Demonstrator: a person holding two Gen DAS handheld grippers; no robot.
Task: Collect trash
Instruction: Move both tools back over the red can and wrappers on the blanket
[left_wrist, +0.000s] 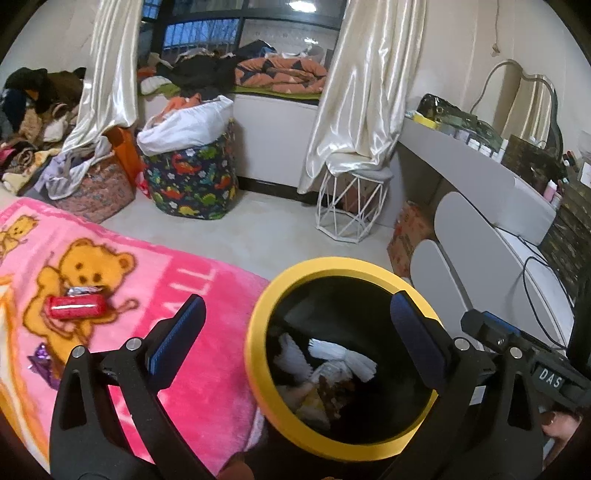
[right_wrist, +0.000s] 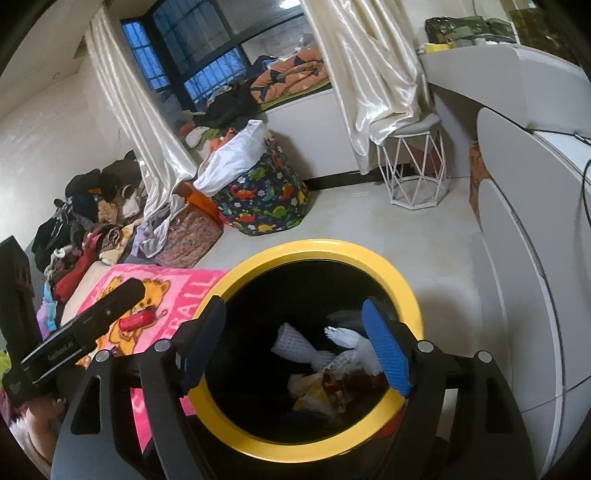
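Left wrist view: left gripper (left_wrist: 295, 325) jaws wide, nothing between them, above the yellow-rimmed bin (left_wrist: 258, 369). White paper and wrappers (left_wrist: 332, 369) lie inside the bin. A red wrapper (left_wrist: 75, 305) lies on the pink bear blanket (left_wrist: 166, 332).

Right wrist view: right gripper (right_wrist: 291, 339) jaws apart, empty, over the same bin (right_wrist: 317, 247); trash inside.

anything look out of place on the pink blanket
Yes. A red wrapper with a crumpled silver foil end lies on the pink blanket, and a purple wrapper sits near the blanket's left edge. Both are trash not yet in the yellow-rimmed bin, which already holds white paper and wrappers.
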